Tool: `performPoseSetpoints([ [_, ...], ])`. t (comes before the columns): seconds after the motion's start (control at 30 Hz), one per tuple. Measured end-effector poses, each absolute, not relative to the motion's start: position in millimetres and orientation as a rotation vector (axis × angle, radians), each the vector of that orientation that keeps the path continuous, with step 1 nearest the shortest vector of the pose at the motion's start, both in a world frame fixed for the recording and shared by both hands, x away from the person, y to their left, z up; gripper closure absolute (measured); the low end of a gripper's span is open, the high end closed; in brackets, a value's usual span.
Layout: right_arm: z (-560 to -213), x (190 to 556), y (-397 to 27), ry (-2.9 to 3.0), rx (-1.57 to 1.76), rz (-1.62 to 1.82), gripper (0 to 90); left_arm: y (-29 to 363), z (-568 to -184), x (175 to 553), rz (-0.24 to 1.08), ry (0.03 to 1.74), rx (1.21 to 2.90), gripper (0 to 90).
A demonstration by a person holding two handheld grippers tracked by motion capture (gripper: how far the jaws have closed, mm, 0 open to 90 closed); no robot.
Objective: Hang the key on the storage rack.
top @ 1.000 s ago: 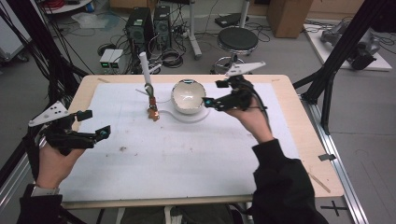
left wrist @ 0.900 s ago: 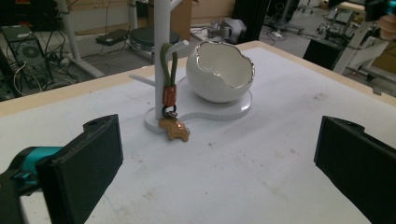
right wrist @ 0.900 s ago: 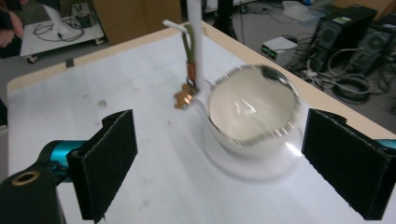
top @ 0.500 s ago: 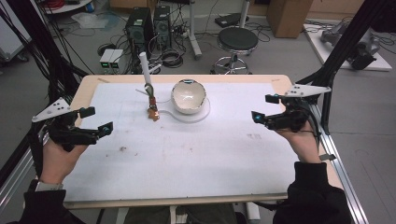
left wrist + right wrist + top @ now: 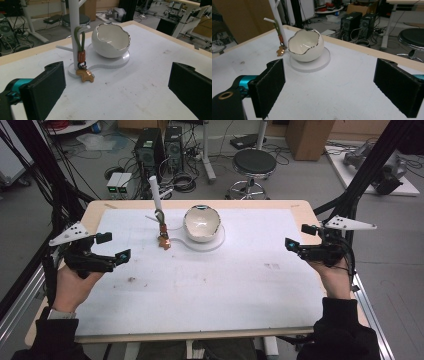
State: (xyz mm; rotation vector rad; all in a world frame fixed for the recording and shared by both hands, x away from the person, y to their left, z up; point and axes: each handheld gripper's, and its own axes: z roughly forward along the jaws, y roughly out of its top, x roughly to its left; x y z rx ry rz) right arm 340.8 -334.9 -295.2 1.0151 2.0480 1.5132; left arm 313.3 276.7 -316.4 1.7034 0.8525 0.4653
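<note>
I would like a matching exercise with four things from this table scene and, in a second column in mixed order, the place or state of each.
Things:
1. egg-shaped bowl
2. keychain
3. left claw
4. right claw

Places or states:
A. hangs on the white stand
B. open, near the table's left edge
C. sits on the round white base
D. open, near the table's right edge

Pairs: 1-C, 2-A, 3-B, 4-D

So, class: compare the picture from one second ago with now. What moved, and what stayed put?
The right hand-held gripper drew back from beside the egg-shaped bowl to the table's right edge, jaws open and empty. The left hand-held gripper barely shifted. Bowl, stand and hanging keychain stayed put.
</note>
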Motion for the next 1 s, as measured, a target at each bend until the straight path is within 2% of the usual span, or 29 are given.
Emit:
performPoseSetpoints([
  [1.0, -309, 347, -332, 2.004, 1.071, 1.473, 9.9, 276, -317, 313, 0.478, 0.861, 1.717, 1.7],
])
